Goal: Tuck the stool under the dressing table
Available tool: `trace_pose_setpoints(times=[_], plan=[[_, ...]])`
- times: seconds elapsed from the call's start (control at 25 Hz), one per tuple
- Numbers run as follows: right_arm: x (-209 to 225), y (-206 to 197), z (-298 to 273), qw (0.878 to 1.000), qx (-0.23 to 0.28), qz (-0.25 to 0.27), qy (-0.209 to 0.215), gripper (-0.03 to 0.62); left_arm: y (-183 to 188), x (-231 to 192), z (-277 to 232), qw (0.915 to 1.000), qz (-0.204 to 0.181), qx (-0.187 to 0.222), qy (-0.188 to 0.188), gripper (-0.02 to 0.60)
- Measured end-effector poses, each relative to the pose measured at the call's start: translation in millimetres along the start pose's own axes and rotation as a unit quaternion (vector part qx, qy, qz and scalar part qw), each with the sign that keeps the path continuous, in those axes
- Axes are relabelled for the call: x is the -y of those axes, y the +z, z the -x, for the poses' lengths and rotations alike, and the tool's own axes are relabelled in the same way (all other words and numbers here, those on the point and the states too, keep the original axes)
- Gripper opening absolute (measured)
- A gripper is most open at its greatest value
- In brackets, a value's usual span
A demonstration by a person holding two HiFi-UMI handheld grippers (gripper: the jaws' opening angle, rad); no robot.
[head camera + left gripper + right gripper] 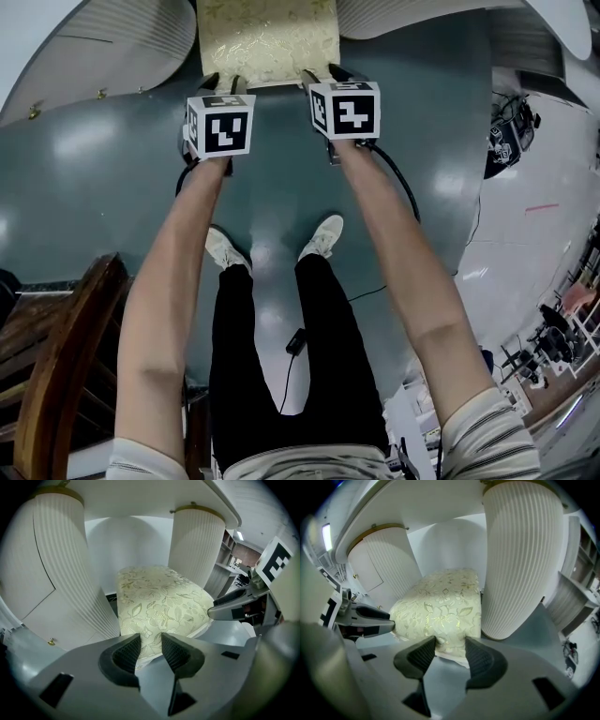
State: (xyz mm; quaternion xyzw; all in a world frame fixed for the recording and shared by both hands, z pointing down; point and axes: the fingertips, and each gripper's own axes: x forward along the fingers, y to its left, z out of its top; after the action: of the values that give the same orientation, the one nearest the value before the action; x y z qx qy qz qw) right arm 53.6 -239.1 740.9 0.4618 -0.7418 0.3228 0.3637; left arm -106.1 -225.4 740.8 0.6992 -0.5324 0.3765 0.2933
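Your left tongs (221, 82) and right tongs (322, 75) stand apart against the stool (267, 42), mostly under the surface (422, 17); uneven pushing could skew it into a ribbed pedestal (520, 559)

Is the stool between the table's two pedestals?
Yes, the left gripper view shows the stool standing in the gap between one ribbed pedestal and the other pedestal.

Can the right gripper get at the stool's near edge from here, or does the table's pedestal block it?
Probably yes: the right gripper, jaws apart, sits at the near edge of the stool; the fluted pedestal stands to its right, clear of it.
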Motion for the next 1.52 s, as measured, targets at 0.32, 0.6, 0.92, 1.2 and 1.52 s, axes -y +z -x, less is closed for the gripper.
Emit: trace_pose_setpoints(times=[0.32,0.6,0.92,1.2,1.52], plan=[[3.0,12.1,-5.4,1.000,-0.005,0.002,0.002,0.209,8.9,-4.6,-6.9,1.0000,0.002,-0.009,-0.003,0.140],[9.9,23.5,-11.9,1.000,-0.003,-0.001,0.003,0.209,20.2,-6.2,-14.4,0.9998,0.001,-0.014,-0.011,0.140],[14.7,32.6,-18.1,1.000,0.002,0.002,0.005,0.209,28.0,-9.4,-21.8,0.9998,-0.001,-0.015,-0.013,0.140],[17.2,39.5,-19.3,1.000,0.001,0.005,0.007,0.209,34.7,-10.8,-22.7,0.9998,-0.001,-0.012,-0.016,0.140],[20.0,47.9,-24.4,1.000,0.009,0.007,0.005,0.212,41.2,-16.4,-27.9,0.9999,-0.005,-0.007,-0.007,0.140]])
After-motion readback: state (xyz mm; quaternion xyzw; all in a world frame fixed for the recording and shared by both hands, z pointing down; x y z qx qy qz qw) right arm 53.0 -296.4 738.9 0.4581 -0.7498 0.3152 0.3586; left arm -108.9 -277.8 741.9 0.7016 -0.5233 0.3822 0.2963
